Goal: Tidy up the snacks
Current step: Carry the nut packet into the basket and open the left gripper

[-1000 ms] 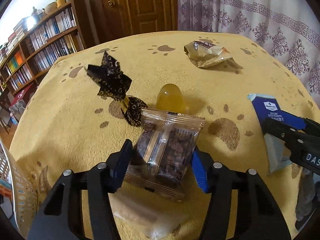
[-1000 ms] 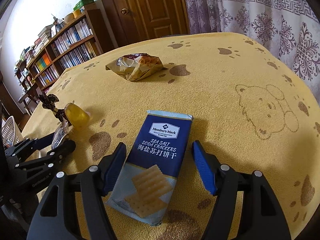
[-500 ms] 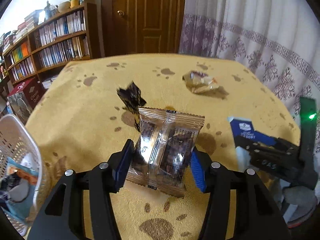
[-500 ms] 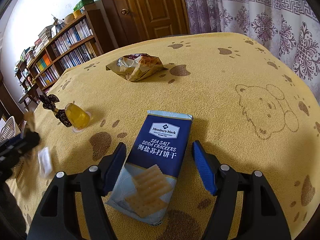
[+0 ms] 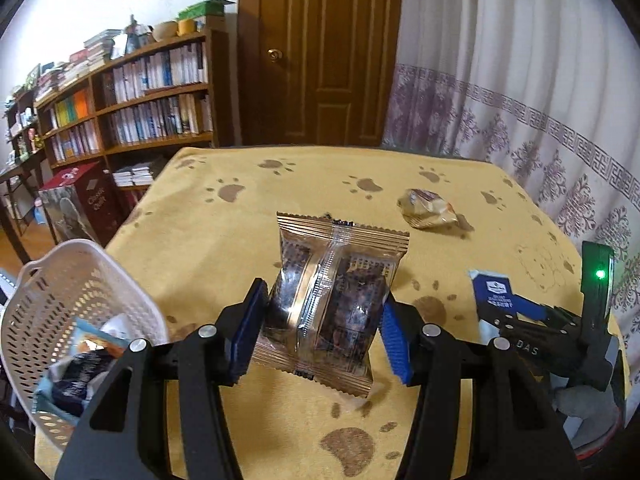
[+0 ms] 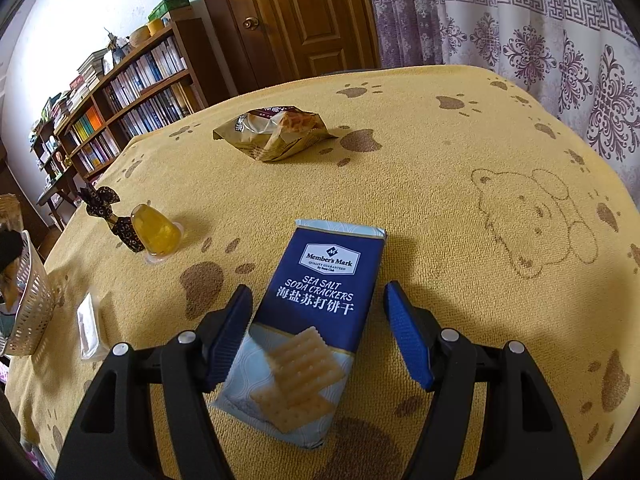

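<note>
My left gripper (image 5: 322, 308) is shut on a brown and clear snack packet (image 5: 332, 280), held upright above the yellow paw-print cloth (image 5: 248, 232). A white perforated basket (image 5: 76, 280) stands just to its left, with several wrapped snacks inside. My right gripper (image 6: 319, 294) is open and low over the cloth. Its blue pads sit either side of a blue sea salt soda cracker pack (image 6: 320, 312) that lies flat. A yellow jelly cup (image 6: 158, 232), a black bow-tied sweet (image 6: 102, 204), a crumpled tan snack bag (image 6: 276, 130) and a small clear packet (image 6: 88, 326) lie loose.
A bookshelf (image 5: 132, 100) and a wooden door (image 5: 320, 48) stand beyond the table's far edge. A patterned curtain (image 6: 540, 32) hangs along the right side. A dark red box (image 5: 84, 200) sits on the floor to the left.
My left gripper has risen with the snack packet and swung left, bringing the white basket into its view. The right gripper and the cracker pack have stayed put.
</note>
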Tool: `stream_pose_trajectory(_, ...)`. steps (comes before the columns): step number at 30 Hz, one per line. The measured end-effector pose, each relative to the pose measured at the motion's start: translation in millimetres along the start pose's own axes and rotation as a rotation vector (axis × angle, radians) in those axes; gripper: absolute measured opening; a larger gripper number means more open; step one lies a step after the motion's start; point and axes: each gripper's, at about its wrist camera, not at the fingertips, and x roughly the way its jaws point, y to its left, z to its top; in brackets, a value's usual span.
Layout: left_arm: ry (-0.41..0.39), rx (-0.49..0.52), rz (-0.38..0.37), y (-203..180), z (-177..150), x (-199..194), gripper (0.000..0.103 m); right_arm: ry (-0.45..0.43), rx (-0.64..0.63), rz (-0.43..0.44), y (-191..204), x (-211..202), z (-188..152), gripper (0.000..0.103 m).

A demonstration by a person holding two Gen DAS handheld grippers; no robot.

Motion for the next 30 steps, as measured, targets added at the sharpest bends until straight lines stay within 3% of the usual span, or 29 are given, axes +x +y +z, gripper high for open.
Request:
stream_pose_trajectory(5,-0.027,-0.021,0.054,19.7,2.3,-12.0,0.055,0.000,0.000,0.000,0.1,-0.1,-0.1,0.068)
stream_pose_trajectory(18,-0.069,-0.120,0.323,98.4,1.1,-39.5,0.055,0.001,-0.008,-0.004,2.6,-0.9,-1.1,0.068)
stream_pose_trajectory(30,-0.056,-0.178,0.429,143.1,-10.8,-42.9,0.056,0.001,-0.010,-0.006,3.2,-1.2,-1.3,0.068)
